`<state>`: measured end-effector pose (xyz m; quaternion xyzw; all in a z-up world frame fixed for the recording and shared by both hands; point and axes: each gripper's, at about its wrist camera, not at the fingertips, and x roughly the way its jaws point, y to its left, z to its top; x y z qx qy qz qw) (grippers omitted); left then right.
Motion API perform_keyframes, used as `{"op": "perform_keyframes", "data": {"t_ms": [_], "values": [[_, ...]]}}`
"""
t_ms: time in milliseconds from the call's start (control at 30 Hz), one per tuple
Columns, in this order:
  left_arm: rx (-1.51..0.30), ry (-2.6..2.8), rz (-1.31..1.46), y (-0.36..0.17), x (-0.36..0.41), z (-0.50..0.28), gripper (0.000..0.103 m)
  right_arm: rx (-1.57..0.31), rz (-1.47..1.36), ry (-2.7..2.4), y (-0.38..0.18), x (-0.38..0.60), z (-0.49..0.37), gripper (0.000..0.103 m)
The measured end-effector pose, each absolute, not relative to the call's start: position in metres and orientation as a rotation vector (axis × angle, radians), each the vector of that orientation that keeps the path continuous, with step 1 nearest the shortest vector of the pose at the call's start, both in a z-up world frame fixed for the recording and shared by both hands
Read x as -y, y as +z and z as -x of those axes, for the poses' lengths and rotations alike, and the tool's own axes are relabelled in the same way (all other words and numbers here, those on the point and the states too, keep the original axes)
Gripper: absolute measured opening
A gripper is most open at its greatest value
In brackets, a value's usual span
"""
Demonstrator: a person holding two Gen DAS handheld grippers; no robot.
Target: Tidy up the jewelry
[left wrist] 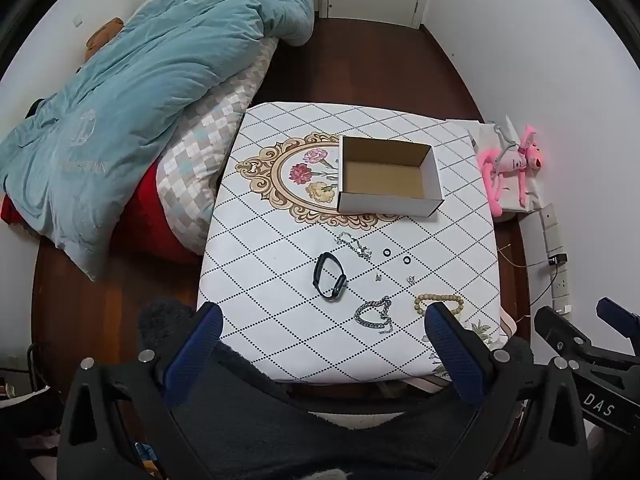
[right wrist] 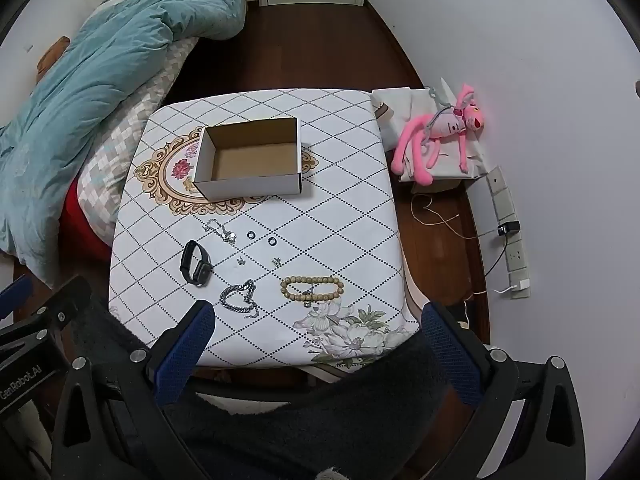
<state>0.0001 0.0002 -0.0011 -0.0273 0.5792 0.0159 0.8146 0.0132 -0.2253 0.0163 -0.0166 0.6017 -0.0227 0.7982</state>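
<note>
Both the left gripper [left wrist: 324, 332] and the right gripper [right wrist: 318, 328] hang wide open and hold nothing above the near edge of the desk [right wrist: 340, 216]. A cardboard box [right wrist: 250, 160] stands at the far side. Nearer lie a black watch [right wrist: 195, 263], a silver chain [right wrist: 240, 299], a bead bracelet [right wrist: 312, 288] and two small rings [right wrist: 261, 238].

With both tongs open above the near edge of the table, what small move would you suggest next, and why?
I would probably lower the right tongs onto the beaded bracelet. It lies nearest them, apart from the chain bracelet and the black watch. Both right and left tongs are open and hold nothing, and the cardboard box contains nothing, so no piece has been put away yet.
</note>
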Motion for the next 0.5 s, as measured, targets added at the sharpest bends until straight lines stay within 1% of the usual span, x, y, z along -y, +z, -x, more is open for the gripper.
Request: {"op": "perform_keyframes", "data": {"t_ms": [500], "values": [[-1.23,0.043,0.048,0.0012,0.0034,-0.0006,0.103,-1.281,0.043,-0.059,0.0223,0.2255,-0.0115,0.103]]}}
